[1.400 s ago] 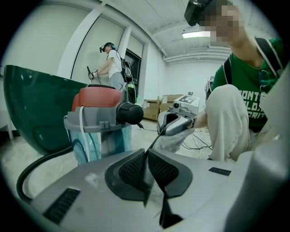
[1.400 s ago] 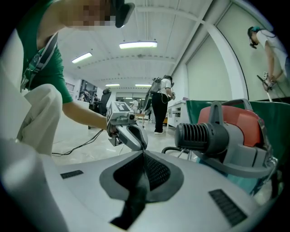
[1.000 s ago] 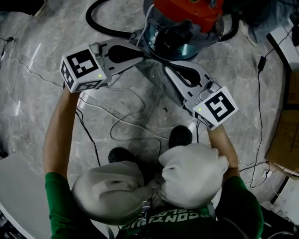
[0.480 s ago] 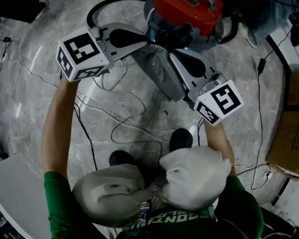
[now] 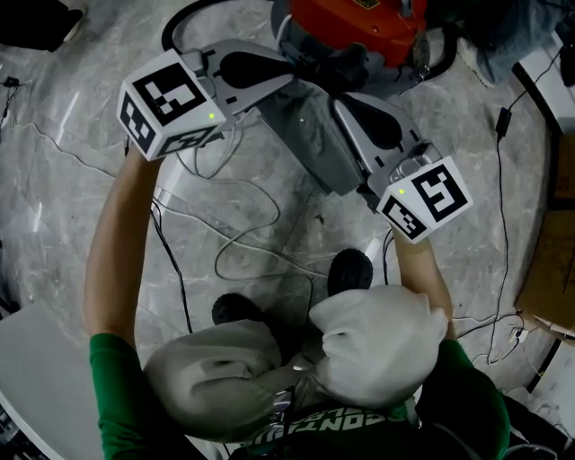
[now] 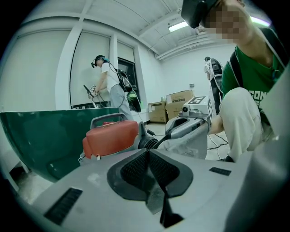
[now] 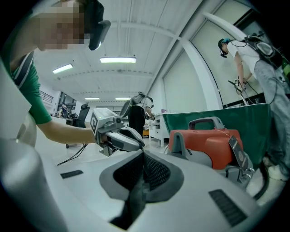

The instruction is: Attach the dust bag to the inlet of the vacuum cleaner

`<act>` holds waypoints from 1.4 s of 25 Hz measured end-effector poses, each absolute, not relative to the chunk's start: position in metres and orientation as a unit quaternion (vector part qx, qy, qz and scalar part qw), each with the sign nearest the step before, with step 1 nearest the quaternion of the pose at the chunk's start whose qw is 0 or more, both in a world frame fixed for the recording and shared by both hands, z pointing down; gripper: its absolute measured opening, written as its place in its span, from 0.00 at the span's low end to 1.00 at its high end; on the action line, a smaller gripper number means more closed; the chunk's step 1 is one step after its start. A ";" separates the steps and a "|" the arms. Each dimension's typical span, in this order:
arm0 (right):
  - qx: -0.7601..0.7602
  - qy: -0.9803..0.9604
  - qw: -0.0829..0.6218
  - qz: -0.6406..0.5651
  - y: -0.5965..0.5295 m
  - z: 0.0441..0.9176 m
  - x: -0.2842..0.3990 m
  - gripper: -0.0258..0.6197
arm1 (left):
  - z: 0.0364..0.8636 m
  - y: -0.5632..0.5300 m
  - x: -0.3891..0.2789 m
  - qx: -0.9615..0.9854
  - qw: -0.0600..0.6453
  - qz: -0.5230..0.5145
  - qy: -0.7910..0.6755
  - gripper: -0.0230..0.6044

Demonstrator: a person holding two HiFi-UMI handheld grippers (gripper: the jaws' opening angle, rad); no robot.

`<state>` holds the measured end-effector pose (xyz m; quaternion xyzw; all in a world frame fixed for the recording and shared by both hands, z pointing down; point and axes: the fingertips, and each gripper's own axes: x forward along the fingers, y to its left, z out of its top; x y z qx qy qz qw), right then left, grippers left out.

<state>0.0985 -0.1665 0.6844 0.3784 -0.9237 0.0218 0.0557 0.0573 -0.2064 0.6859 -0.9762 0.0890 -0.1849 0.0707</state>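
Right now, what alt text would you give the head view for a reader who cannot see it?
Seen from above, a person holds a grey dust bag between the left gripper and right gripper, both shut on it, right by a red vacuum cleaner at the top edge. Cables trail across the marbled floor.

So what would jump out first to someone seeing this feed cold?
The red-topped vacuum cleaner sits at the top of the head view, and just below it the grey dust bag is held between the two grippers. The left gripper and right gripper are each shut on the bag's edge nearest the vacuum. Loose cables trail across the marbled floor below.
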 end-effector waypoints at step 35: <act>0.341 -0.937 0.013 0.078 -0.195 0.683 0.129 0.08 | 0.683 -0.236 0.087 -0.979 0.086 -0.144 0.116 0.07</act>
